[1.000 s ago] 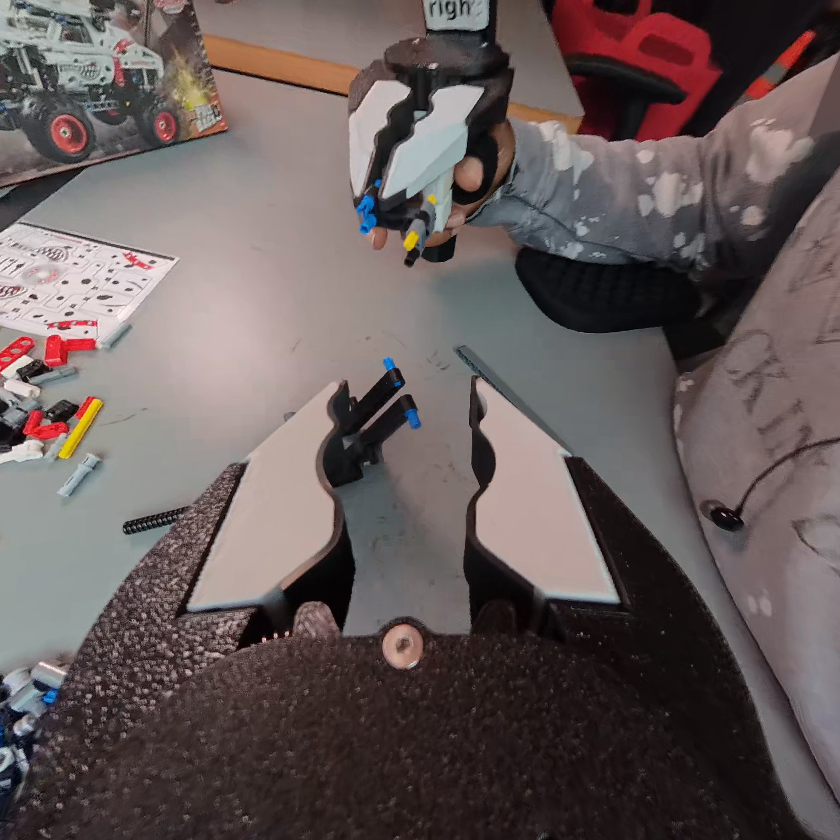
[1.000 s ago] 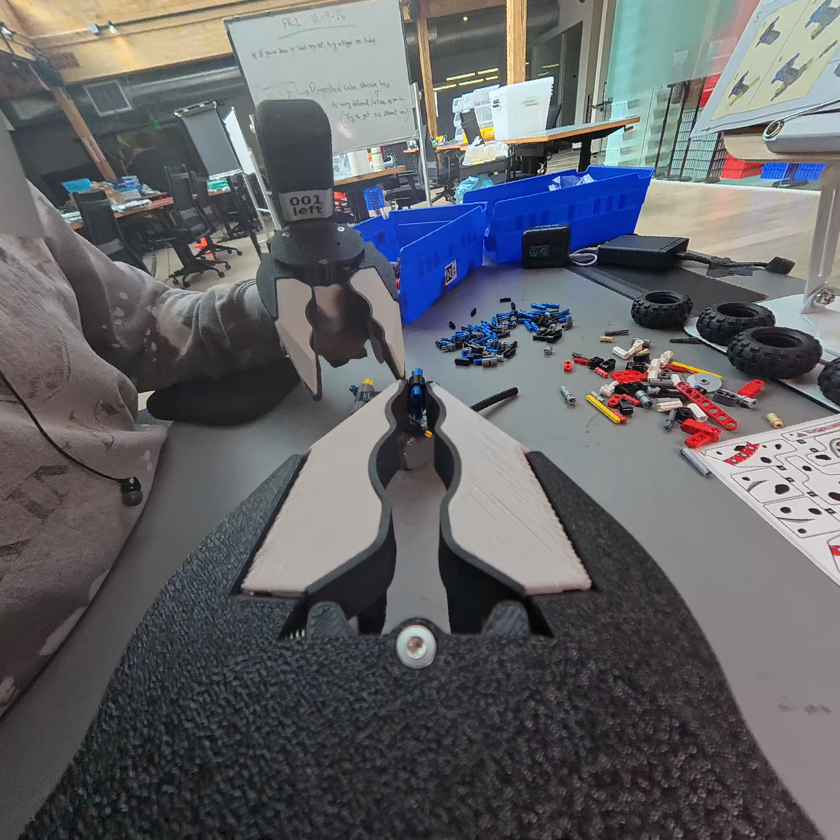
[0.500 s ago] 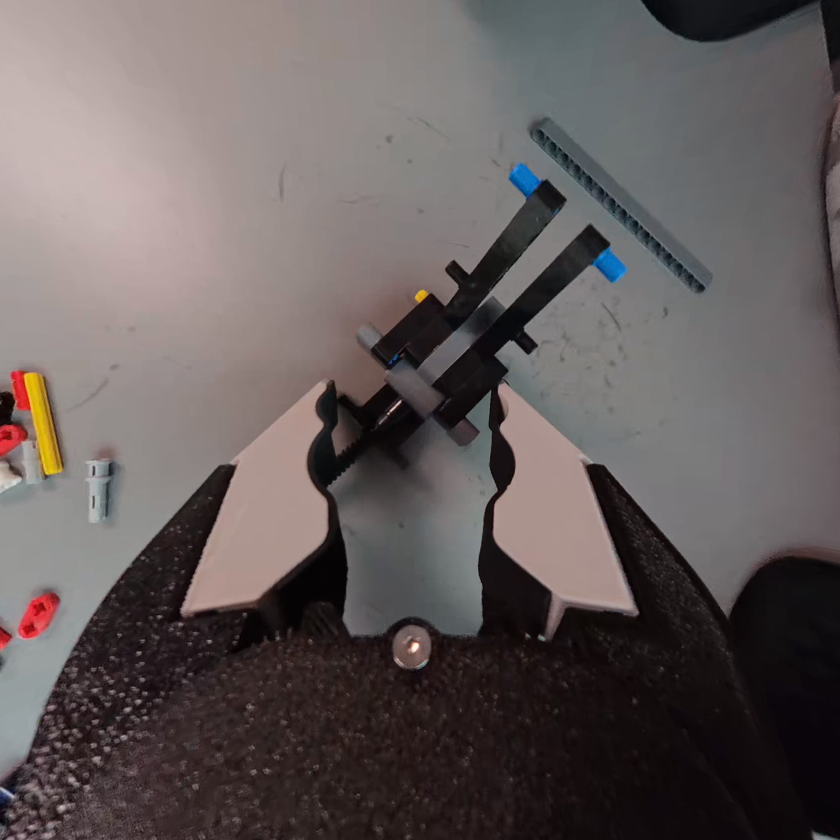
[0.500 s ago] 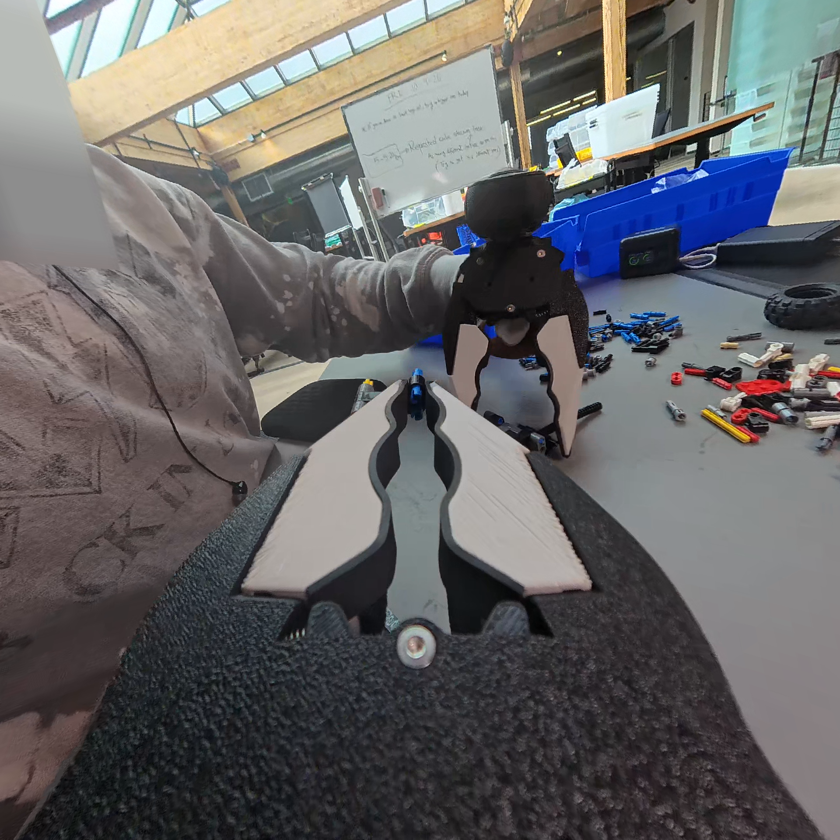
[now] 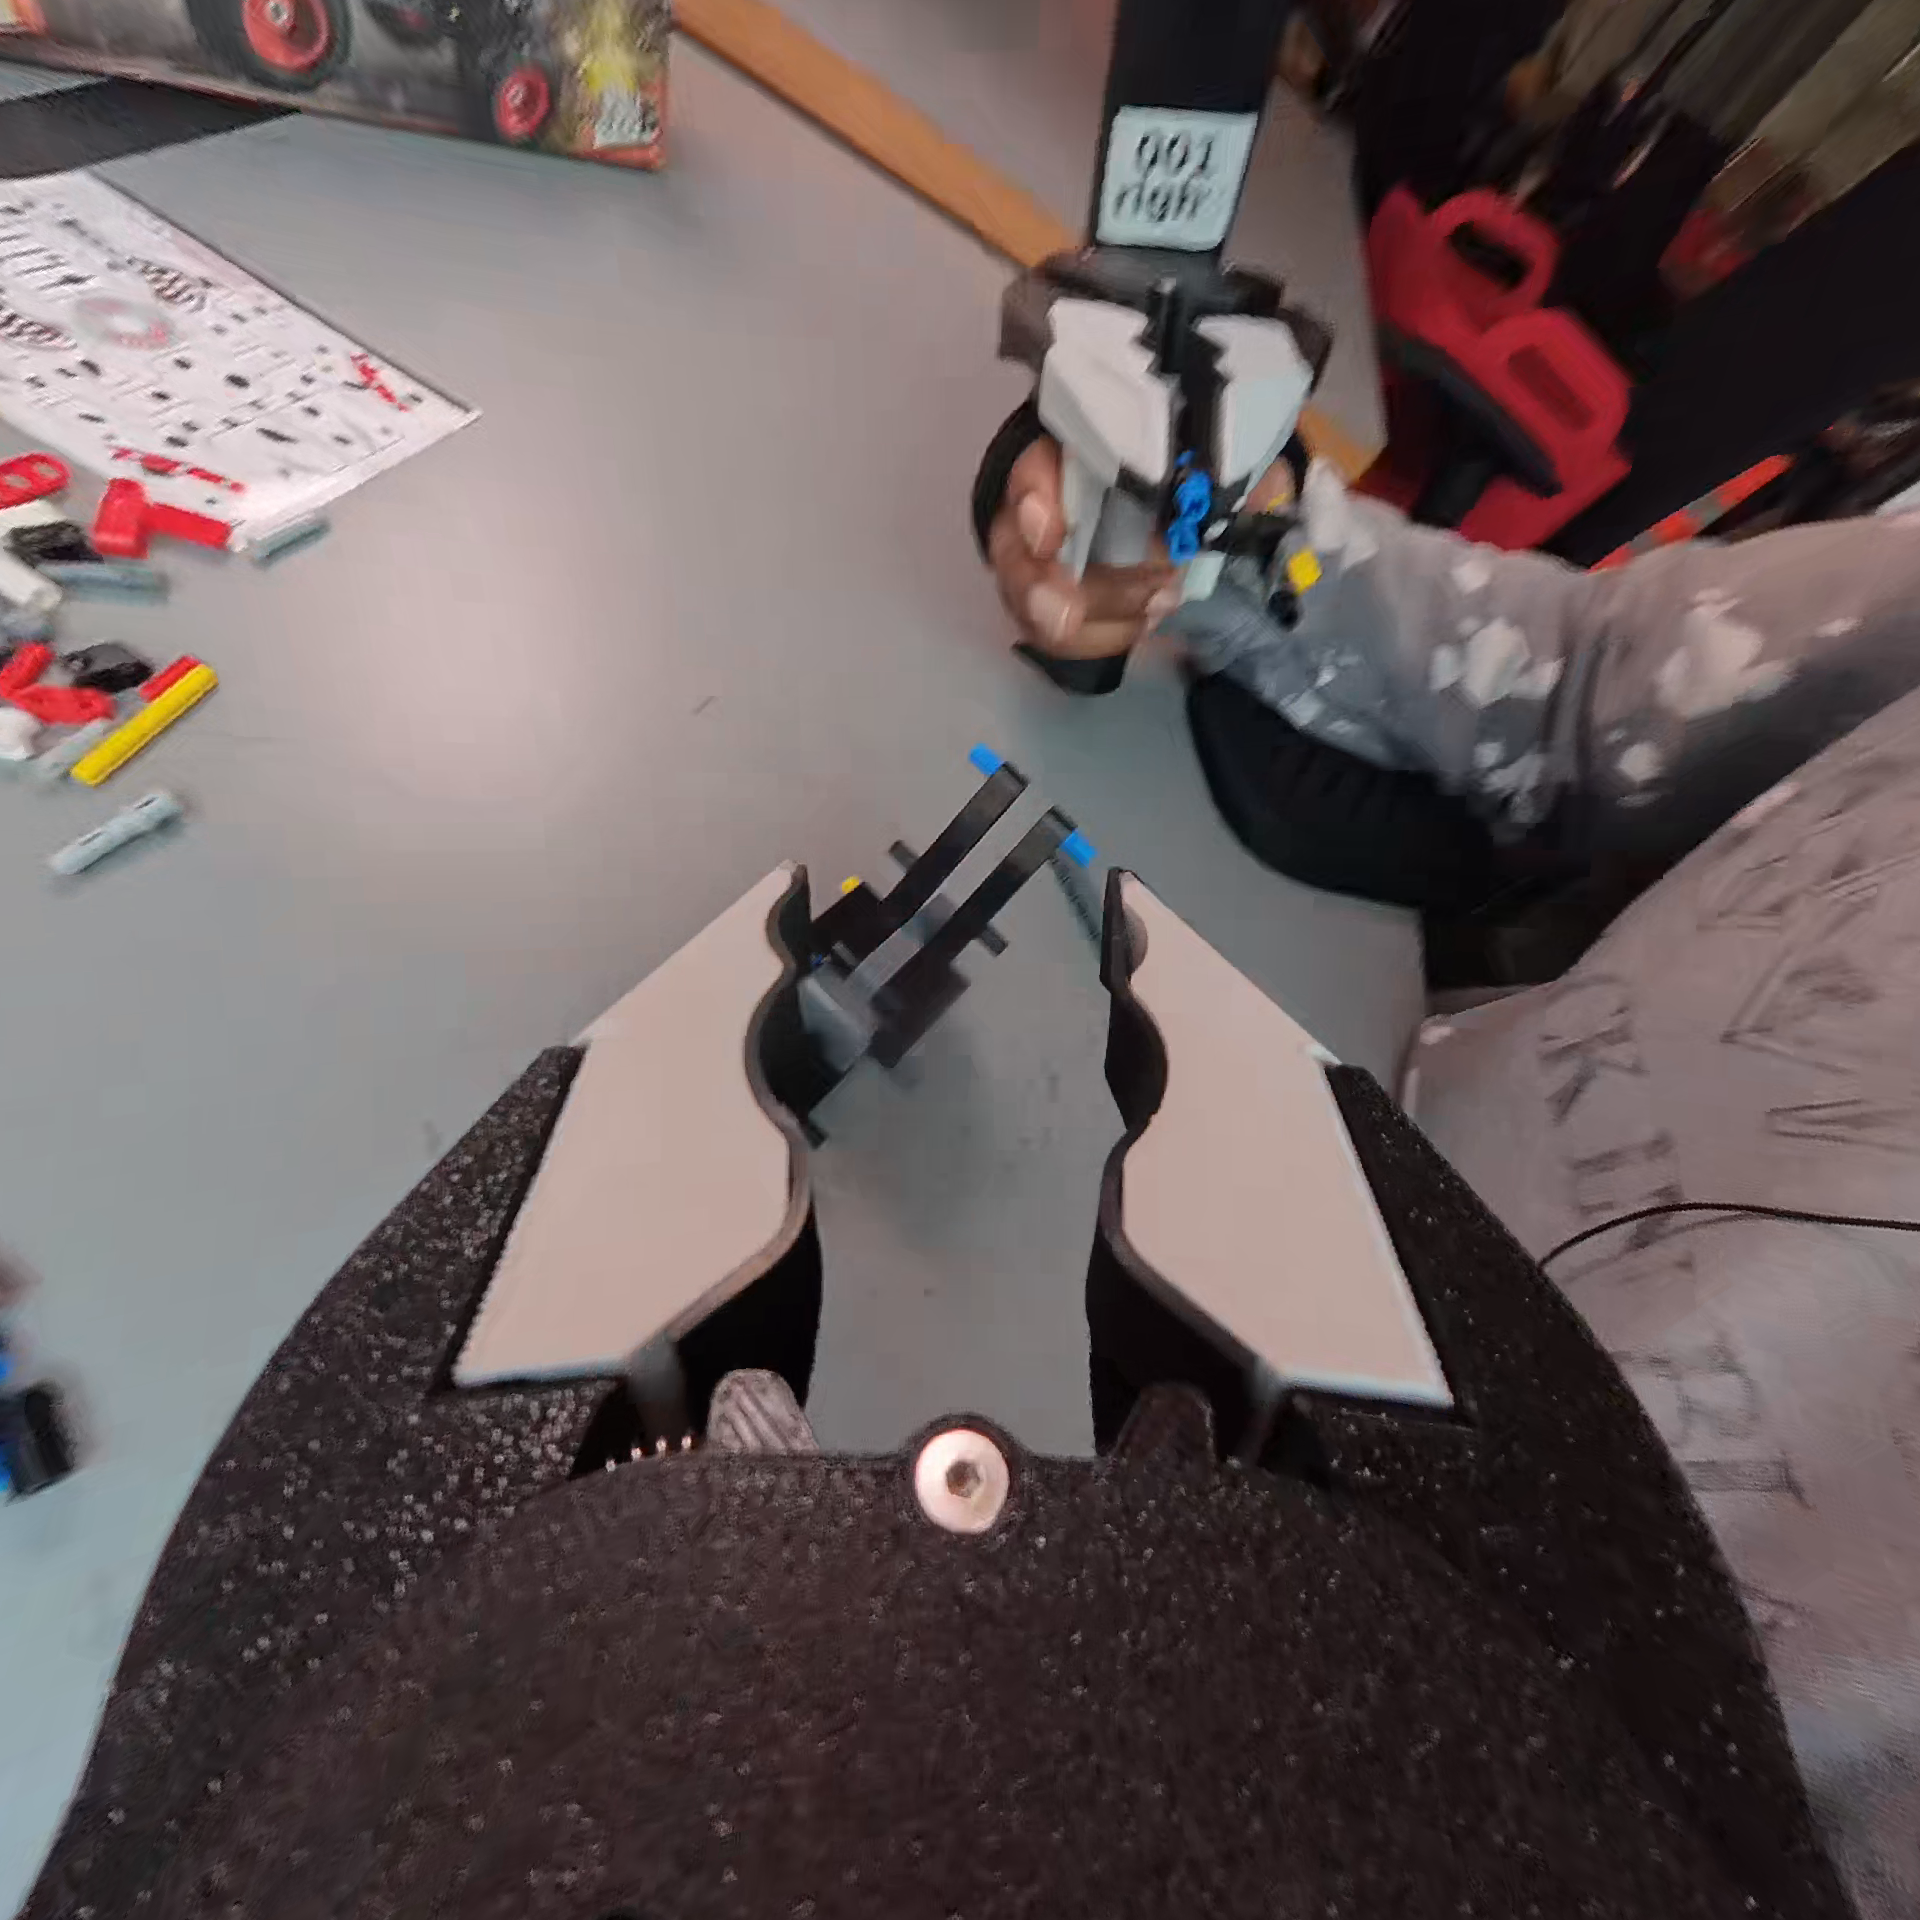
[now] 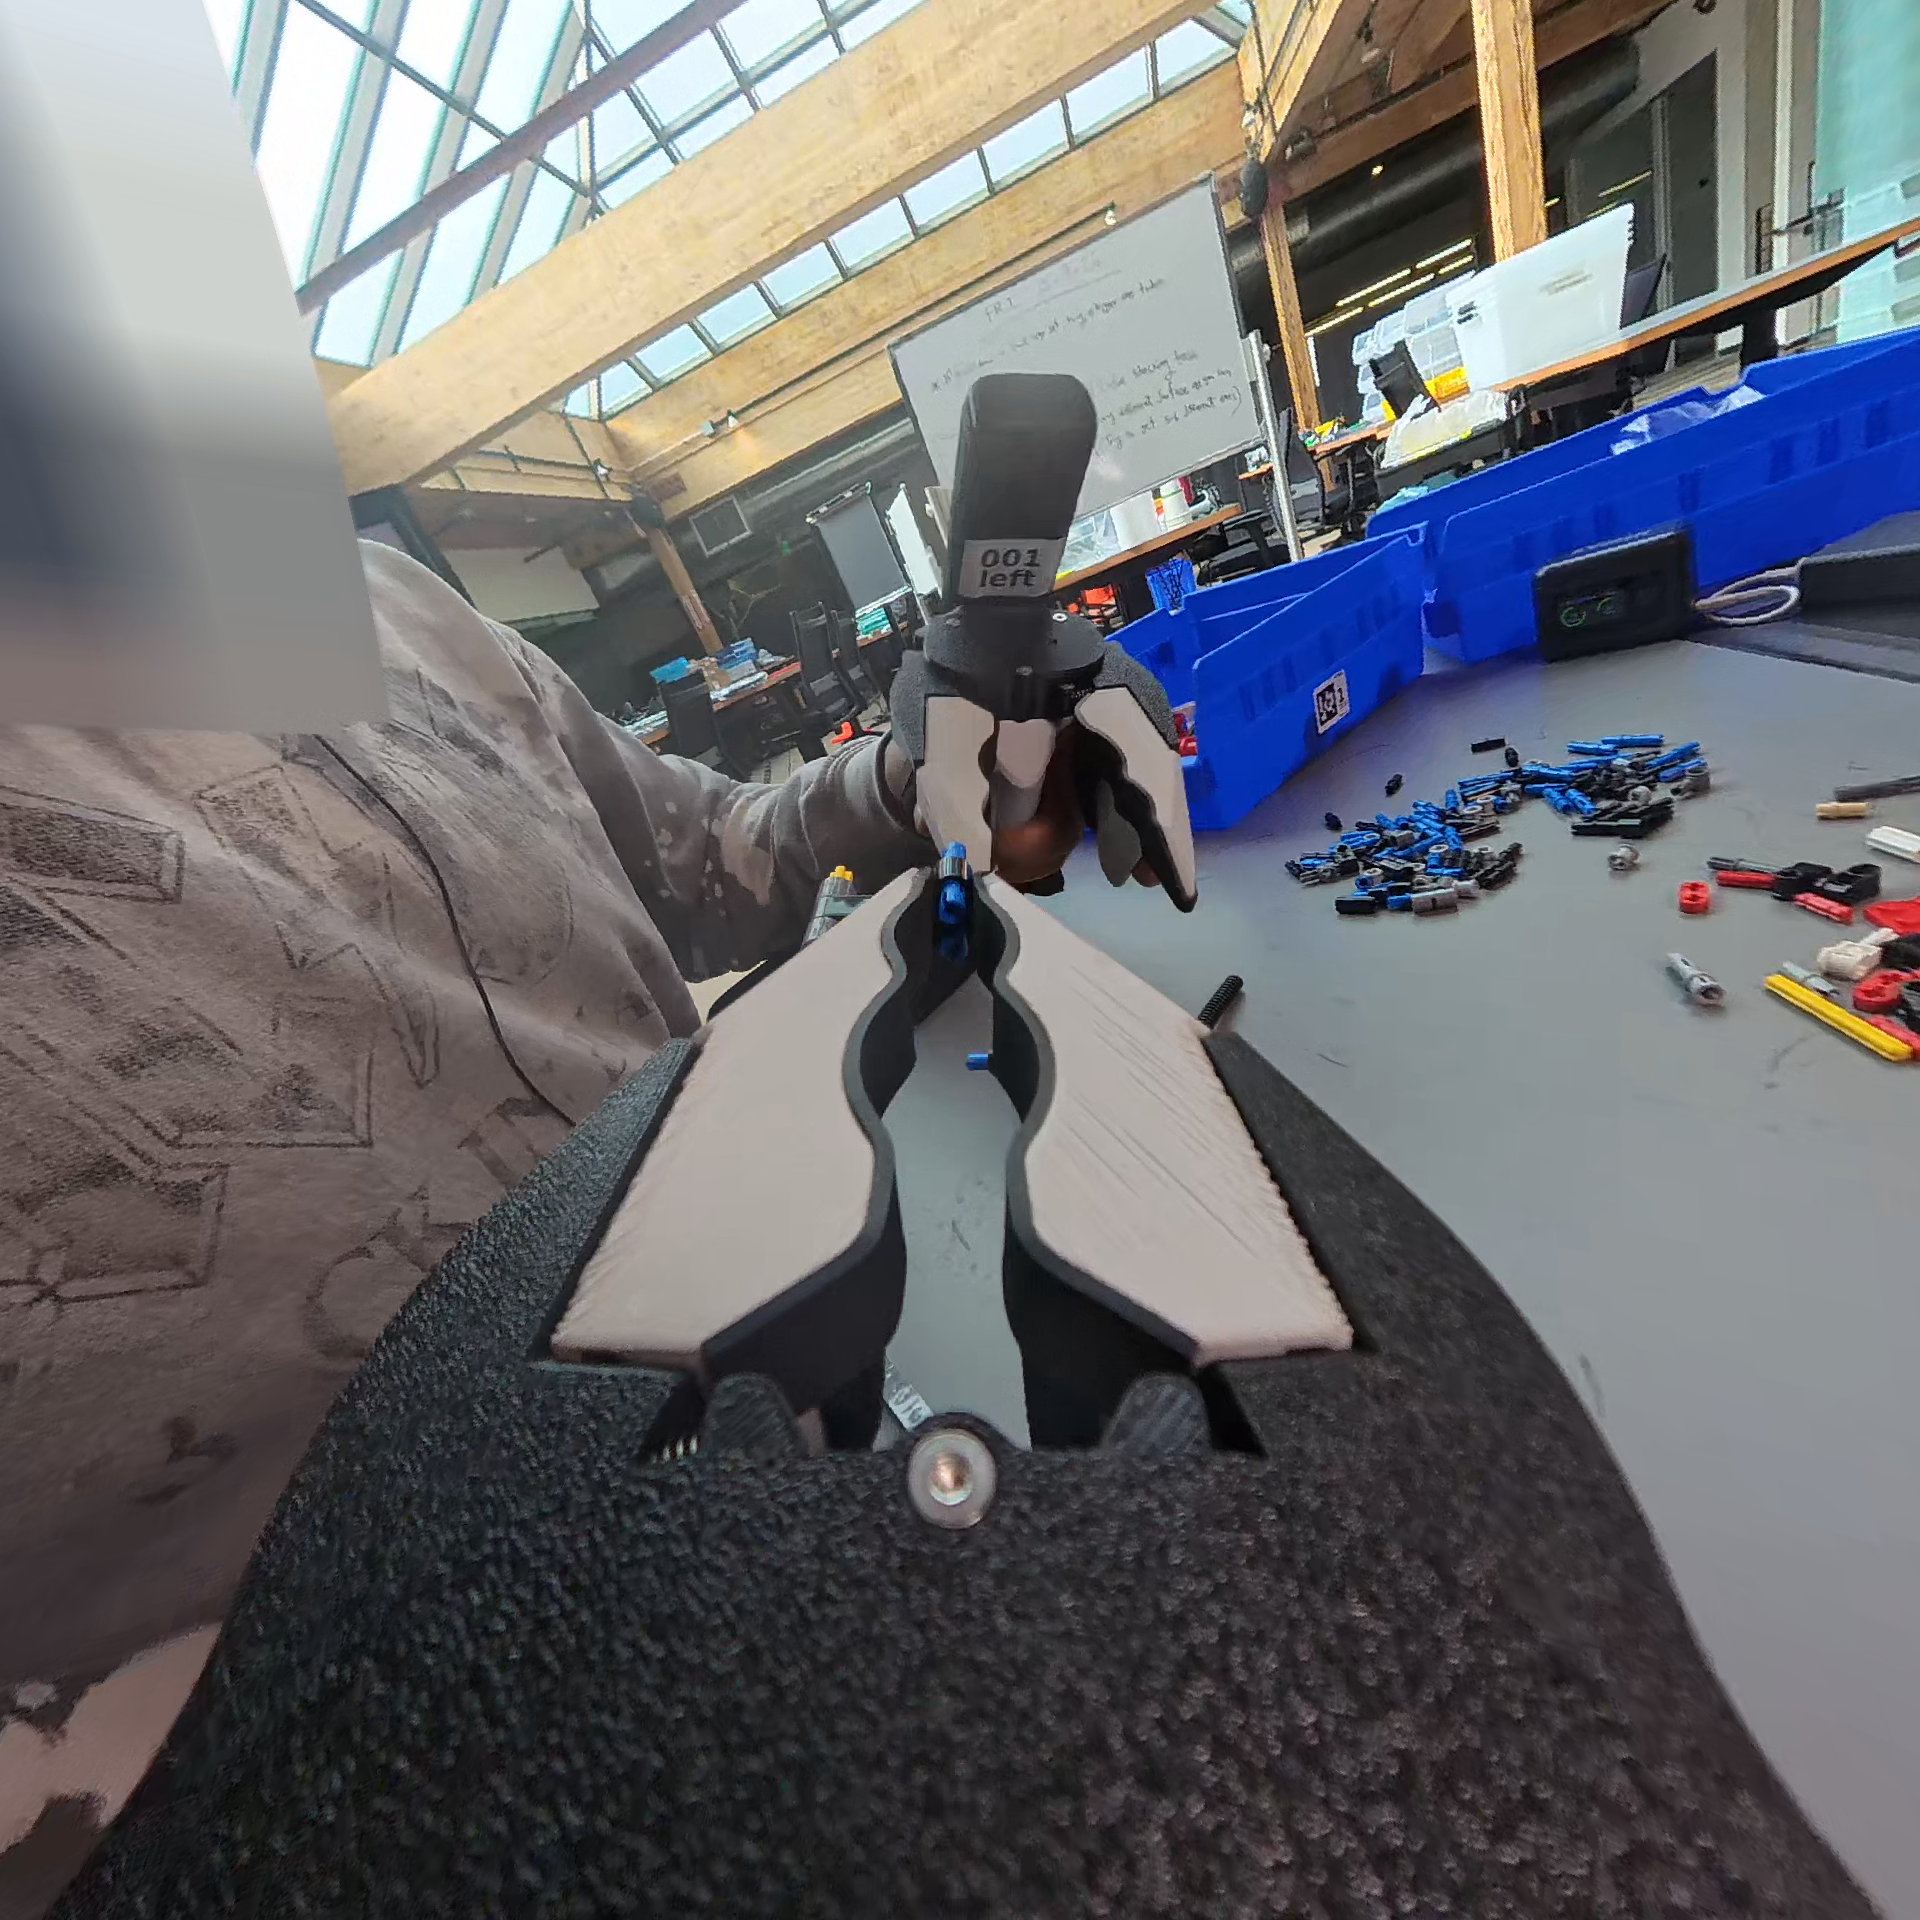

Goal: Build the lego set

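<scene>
Counter [image 6: 1558,1195]: grey, scuffed with faint dark marks, with a wooden strip [image 5: 883,125] along its far edge in the left wrist view.
Blue bins [image 6: 1621,540]: long plastic ones lying side by side towards the counter's far edge.
Black device [image 6: 1608,611]: small, with a lit screen, just in front of the bins; a pale cable [image 6: 1756,603] runs from it.
Whiteboard [image 6: 1081,353]: on a stand beyond the counter, handwriting on it.
Red chair [image 5: 1496,343]: beyond the wooden edge, blurred.
Roof: timber beams [image 6: 831,218] under skylights [image 6: 436,114].
Background: desks and office chairs [image 6: 727,707], clear storage boxes [image 6: 1538,291].
</scene>
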Demonstrator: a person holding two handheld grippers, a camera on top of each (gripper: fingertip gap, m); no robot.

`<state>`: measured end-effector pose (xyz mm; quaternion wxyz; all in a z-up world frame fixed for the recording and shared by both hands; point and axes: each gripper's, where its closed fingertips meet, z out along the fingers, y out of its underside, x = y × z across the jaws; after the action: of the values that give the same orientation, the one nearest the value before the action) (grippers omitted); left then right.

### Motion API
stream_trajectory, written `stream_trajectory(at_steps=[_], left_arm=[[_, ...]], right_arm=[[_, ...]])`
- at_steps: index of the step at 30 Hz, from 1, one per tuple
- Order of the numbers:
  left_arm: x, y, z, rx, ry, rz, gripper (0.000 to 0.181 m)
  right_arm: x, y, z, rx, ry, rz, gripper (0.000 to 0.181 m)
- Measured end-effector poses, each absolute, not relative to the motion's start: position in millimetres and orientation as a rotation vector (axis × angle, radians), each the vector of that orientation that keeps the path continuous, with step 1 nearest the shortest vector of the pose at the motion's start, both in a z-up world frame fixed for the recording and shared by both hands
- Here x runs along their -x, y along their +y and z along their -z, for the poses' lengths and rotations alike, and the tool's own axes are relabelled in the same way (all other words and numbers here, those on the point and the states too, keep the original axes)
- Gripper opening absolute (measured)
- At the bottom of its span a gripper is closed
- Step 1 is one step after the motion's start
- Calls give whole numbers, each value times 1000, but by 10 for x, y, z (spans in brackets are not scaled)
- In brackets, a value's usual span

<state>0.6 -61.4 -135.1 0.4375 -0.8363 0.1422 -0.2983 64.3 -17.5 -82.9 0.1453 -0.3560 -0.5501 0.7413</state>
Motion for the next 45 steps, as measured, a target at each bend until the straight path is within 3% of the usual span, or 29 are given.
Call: stream_trajectory(at_steps=[1, 6, 14, 28, 34, 45], left_arm=[[-80, -615, 1205, 2018, 337, 852, 50], [-493, -667, 757, 1793, 311, 1343, 32], [-718, -786, 688, 1739, 348, 1415, 13], [-517, -714, 702, 1661, 243, 1273, 3], [-310, -636, 691, 1620, 152, 1220, 3], [86, -472, 741, 1567, -76, 1093, 3]], right_arm=[[-654, -225, 796, 1002, -1597, -2154, 7], [-644, -511, 682, 884, -1729, -2117, 7], [-639, -769, 612, 786, -1862, -2036, 7], [-438, -720, 589, 842, -1801, -1886, 9], [-453, -527, 470, 876, -1695, -1815, 26], [-149, -438, 692, 1038, -1591, -1289, 32]])
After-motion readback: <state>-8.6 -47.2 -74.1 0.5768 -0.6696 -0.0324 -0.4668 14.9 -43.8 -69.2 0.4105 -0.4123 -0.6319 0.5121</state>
